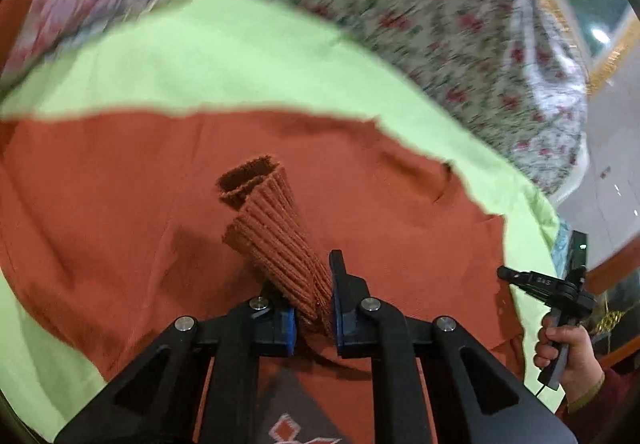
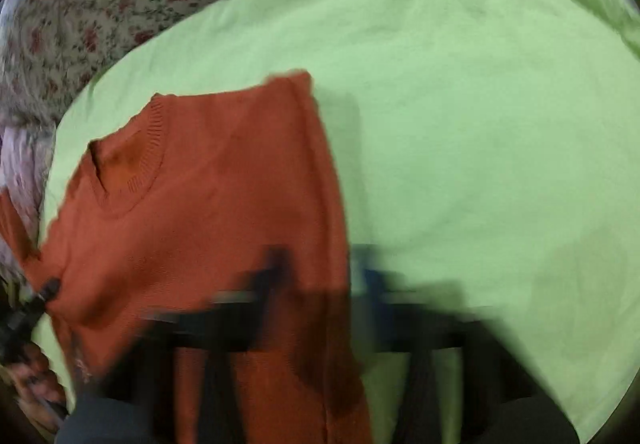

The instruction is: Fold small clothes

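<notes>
A rust-orange knit sweater (image 1: 120,204) lies spread on a light green cloth (image 1: 224,60). My left gripper (image 1: 314,318) is shut on the sweater's ribbed sleeve cuff (image 1: 268,220), which sticks up forward from the jaws. In the right wrist view the sweater (image 2: 208,204) lies with its round collar (image 2: 136,164) at the left. My right gripper (image 2: 320,280) is blurred over the sweater's right edge; its jaws stand apart with nothing clearly between them. It also shows in the left wrist view (image 1: 560,284), held in a hand at the right.
A floral bedsheet (image 1: 440,24) surrounds the green cloth (image 2: 480,124). A grey patterned fabric (image 1: 292,416) lies under the left gripper. A white floor (image 1: 608,184) shows at the far right beyond the bed's edge.
</notes>
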The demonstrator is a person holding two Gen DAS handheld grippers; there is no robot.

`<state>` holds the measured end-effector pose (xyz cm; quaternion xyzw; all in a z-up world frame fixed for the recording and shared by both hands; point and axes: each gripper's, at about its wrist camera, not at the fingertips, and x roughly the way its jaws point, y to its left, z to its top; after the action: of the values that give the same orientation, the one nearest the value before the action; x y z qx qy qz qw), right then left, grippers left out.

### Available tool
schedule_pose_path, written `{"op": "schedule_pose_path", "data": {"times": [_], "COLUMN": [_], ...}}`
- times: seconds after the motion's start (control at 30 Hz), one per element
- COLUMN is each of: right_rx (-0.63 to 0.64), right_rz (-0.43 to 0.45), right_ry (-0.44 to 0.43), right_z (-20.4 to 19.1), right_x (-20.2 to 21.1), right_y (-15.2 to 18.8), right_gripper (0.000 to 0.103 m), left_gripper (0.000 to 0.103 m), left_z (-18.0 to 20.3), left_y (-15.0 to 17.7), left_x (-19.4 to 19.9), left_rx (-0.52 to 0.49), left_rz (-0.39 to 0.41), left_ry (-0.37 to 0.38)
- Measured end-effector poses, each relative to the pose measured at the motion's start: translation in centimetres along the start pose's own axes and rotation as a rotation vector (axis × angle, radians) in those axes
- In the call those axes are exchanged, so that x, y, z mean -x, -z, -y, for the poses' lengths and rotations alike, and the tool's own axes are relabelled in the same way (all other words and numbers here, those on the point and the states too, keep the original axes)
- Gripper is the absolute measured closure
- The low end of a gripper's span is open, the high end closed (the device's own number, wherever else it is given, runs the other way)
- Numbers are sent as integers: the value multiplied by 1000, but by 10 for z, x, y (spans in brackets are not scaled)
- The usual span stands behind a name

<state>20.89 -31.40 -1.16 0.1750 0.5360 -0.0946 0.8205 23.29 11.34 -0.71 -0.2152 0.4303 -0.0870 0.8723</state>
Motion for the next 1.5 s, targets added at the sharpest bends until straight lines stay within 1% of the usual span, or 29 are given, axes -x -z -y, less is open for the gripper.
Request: {"op": "schedule_pose_path", "data": {"times": [0.03, 0.07, 0.17, 0.23, 0.33, 0.4, 0.5, 0.57, 0.6, 0.63, 0.67, 0.7, 0.73, 0.77, 0.87, 0.93, 1.0, 1.07, 1.1, 1.17, 1.27, 1.3, 1.37, 1.43, 1.5], "right_rx": [-31, -71, -119, -129, -143, -143, -158, -157, -149, -136, -116, -90, -67, -38, 12, 32, 40, 40, 37, 37, 41, 42, 44, 50, 55], "right_rz": [12, 26, 25, 23, 28, 27, 29, 55, 72, 87, 89, 79, 66, 47, -1, -15, -22, -22, -21, -22, -24, -26, -30, -38, -51], "right_ry": [-12, -19, -10, -9, -10, -1, 29, 28, 20, 3, -30, -67, -91, -113, -164, -174, -182, -182, -183, -186, -187, -190, -197, -208, -228], "right_z": [4, 11, 22, 21, 22, 23, 24, 18, 13, 6, -4, -15, -24, -35, -58, -66, -71, -68, -69, -70, -74, -76, -79, -82, -85], "right_x": [4, 8, 6, 3, 4, 7, 16, 28, 35, 41, 45, 46, 46, 44, 39, 38, 39, 43, 44, 48, 52, 54, 56, 57, 56], "right_y": [-2, -4, -2, -1, -1, 1, 2, 6, 10, 15, 22, 29, 35, 43, 59, 65, 68, 70, 70, 72, 80, 81, 86, 89, 92], "right_gripper": [93, 93, 94, 93, 93, 87, 85, 85, 84, 82, 79, 75, 75, 74, 74, 74, 74, 74, 74, 74, 74, 74, 74, 74, 74], "left_gripper": [85, 78, 73, 71, 71, 72, 71, 61, 59, 58, 57, 57, 57, 57, 57, 57, 53, 41, 40, 32, 30, 30, 30, 30, 29], "left_z": [4, 1, -26, -42, -42, -41, -43, -44, -46, -46, -45, -47, -49, -52, -64, -71, -81, -92, -97, -111, -133, -139, -142, -134, -115], "left_y": [-2, -3, 3, 12, 19, 22, 19, 13, 10, 6, 3, 2, 1, 3, 11, 16, 15, 6, 2, -13, -34, -38, -45, -46, -43], "left_x": [3, 1, -12, -15, -8, -3, 8, 10, 10, 8, 7, 9, 10, 14, 34, 50, 66, 84, 90, 103, 117, 120, 126, 126, 117], "left_rx": [-11, -7, 78, 133, 120, 111, 138, 143, 144, 140, 134, 131, 128, 130, 147, 143, 137, 132, 133, 155, 206, 219, 232, 211, 173], "left_rz": [8, -2, -75, -103, -96, -97, -67, -50, -48, -50, -55, -58, -68, -72, -44, -28, -5, 35, 54, 93, 136, 137, 140, 137, 98], "left_ry": [-12, -31, -63, -55, -56, -54, -44, -55, -64, -77, -95, -115, -160, -183, -205, -231, -265, -328, -355, -415, -465, -464, -415, -370, -315]}}
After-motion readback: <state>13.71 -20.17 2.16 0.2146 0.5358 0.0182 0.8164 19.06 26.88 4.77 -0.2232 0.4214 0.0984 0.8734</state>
